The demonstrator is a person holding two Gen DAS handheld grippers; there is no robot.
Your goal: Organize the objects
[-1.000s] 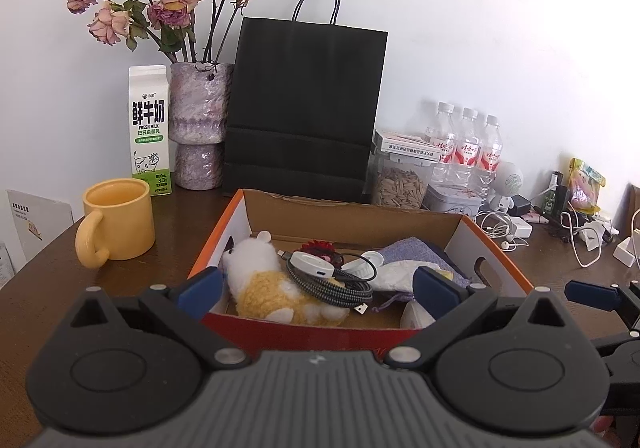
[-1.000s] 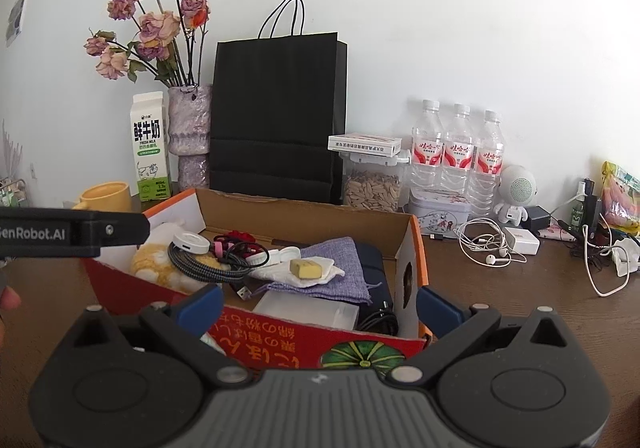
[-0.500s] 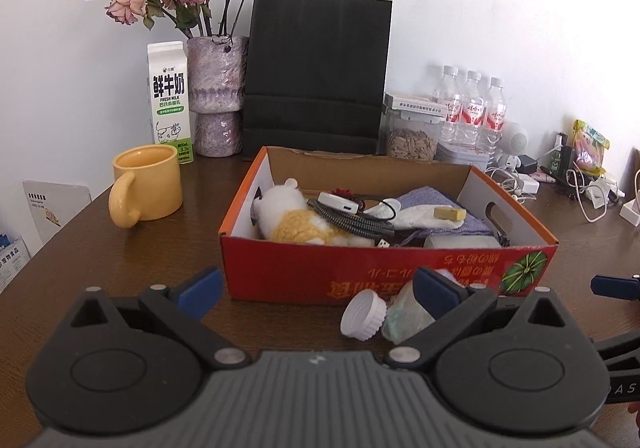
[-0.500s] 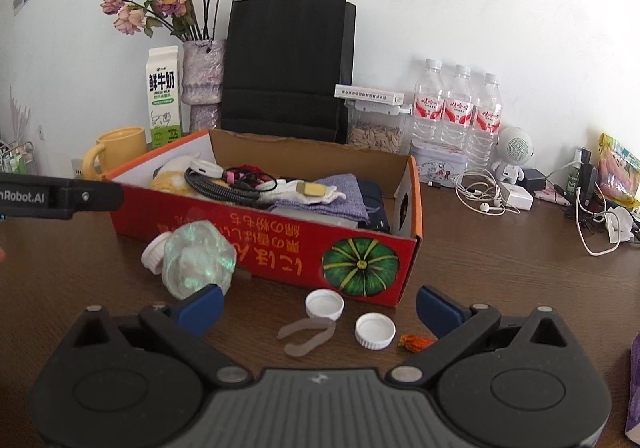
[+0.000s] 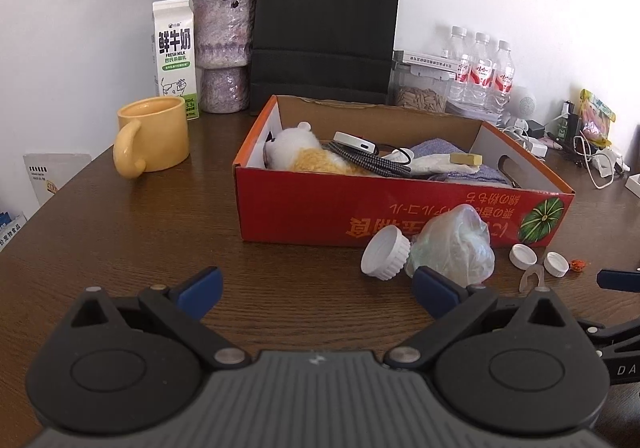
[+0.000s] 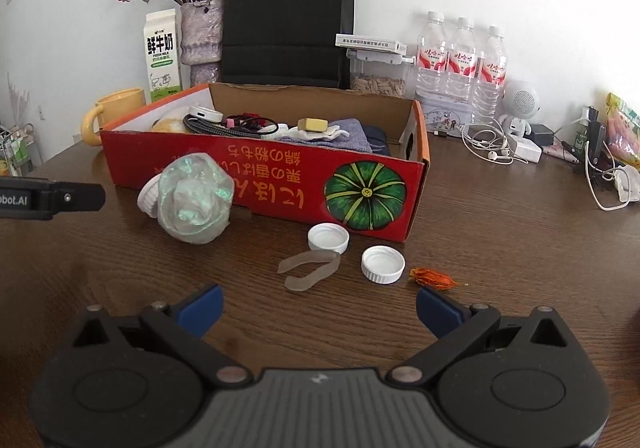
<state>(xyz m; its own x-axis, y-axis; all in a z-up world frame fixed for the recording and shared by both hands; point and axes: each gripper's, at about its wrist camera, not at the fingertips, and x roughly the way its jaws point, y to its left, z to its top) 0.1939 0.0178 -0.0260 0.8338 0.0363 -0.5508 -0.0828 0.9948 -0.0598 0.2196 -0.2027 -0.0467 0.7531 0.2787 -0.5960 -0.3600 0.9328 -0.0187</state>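
Observation:
A red cardboard box [image 5: 304, 208] [image 6: 288, 184] sits on the brown table, holding a plush toy [image 5: 296, 152], a coiled cable, cloths and small items. In front of it lie a crumpled plastic bag [image 5: 452, 244] [image 6: 194, 204], a large white lid [image 5: 386, 253], two small white caps [image 6: 328, 238] [image 6: 383, 264], a translucent clip [image 6: 308, 270] and an orange dried flower [image 6: 432, 279]. My left gripper [image 5: 318, 288] is open and empty, short of the lid and bag. My right gripper [image 6: 318, 306] is open and empty, just short of the clip and caps.
A yellow mug [image 5: 154, 136], milk carton [image 5: 174, 56], flower vase [image 5: 224, 52] and black paper bag [image 5: 326, 32] stand behind the box. Water bottles [image 6: 460, 56], a seed jar, earphones and cables [image 6: 488, 140] crowd the back right.
Both grippers have pulled back from over the box toward the near table edge. The bag, lid, caps, clip and flower in front of the box have come into view.

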